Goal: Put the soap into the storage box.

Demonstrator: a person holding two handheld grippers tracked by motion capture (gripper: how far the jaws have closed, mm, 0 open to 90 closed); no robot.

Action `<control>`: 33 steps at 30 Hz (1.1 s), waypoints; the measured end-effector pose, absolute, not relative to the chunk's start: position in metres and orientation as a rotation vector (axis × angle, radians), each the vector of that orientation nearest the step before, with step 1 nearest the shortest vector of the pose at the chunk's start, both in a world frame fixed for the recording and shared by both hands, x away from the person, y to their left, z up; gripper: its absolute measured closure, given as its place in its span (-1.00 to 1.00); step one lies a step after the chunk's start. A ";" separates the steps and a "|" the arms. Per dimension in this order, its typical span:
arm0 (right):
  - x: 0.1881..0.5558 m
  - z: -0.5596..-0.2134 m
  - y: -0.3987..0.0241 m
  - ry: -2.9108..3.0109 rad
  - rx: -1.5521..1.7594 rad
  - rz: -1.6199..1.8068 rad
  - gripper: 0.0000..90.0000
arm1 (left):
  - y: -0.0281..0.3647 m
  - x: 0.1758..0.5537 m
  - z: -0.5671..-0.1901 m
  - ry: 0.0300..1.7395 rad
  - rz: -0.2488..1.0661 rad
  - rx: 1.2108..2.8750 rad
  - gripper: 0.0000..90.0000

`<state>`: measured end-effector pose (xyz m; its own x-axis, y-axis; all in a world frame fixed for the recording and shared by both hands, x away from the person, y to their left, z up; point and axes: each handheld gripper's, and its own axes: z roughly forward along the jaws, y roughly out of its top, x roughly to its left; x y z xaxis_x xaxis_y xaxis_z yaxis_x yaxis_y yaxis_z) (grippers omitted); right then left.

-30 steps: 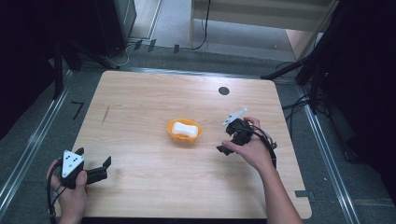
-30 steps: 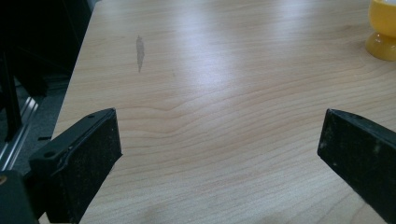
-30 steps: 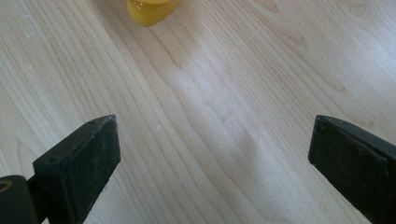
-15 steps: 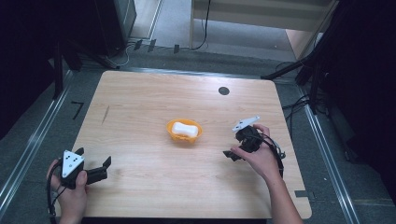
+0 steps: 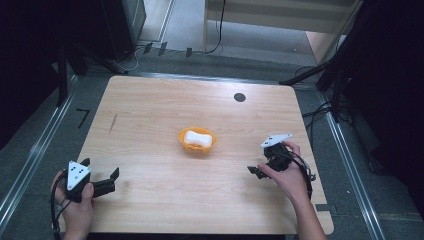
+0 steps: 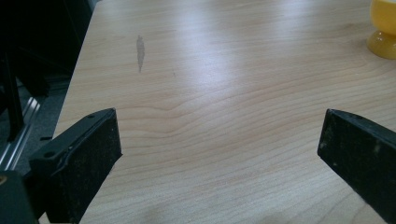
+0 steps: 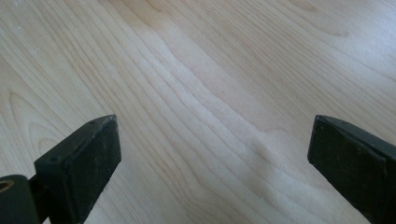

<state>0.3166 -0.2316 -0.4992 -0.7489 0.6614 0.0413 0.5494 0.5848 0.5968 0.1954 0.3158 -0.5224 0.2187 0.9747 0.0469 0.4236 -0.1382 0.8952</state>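
Note:
An orange bowl (image 5: 210, 145) stands near the middle of the wooden table (image 5: 150, 110), and a white lump (image 5: 195, 138) lies in it. My left gripper (image 5: 100, 169) rests at the front left corner in a hand, open and pointing toward the bowl. In the left gripper view its jaws stand wide apart over bare wood, with the bowl's (image 6: 384, 28) edge at the top right. My right gripper (image 5: 260, 161) is held low at the right side, right of the bowl and apart from it. It (image 7: 210, 158) is open, with bare wood between its jaws.
A round black spot (image 5: 239, 97) marks the table's far side. A dark streak (image 5: 114, 122) lies on the left part of the wood, and the streak (image 6: 140, 49) is also in the left gripper view. Cables (image 5: 320, 112) and metal rails (image 5: 350, 165) run past the right edge.
My right gripper has drawn away from the bowl, moving right and toward the front edge. The left gripper and the bowl have stayed put.

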 end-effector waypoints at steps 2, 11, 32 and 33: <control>0.313 -0.501 -0.236 2.614 1.030 0.905 -0.93 | 0.316 0.195 -0.522 1.318 0.875 1.700 -1.00; 0.300 -0.510 -0.254 2.552 1.101 0.955 -0.93 | 0.315 0.195 -0.522 1.321 0.882 1.703 -1.00; 0.270 -0.527 -0.287 2.426 1.176 1.021 -0.91 | 0.316 0.195 -0.522 1.320 0.878 1.701 -1.00; 0.269 -0.528 -0.288 2.418 1.182 1.020 -0.91 | 0.316 0.195 -0.522 1.320 0.878 1.700 -1.00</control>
<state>0.2686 -0.2882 -0.5278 -0.6337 0.7706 0.0672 0.5860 0.4215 0.6920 0.1954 0.3156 -0.5224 0.2163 0.9750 0.0511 0.4244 -0.1411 0.8944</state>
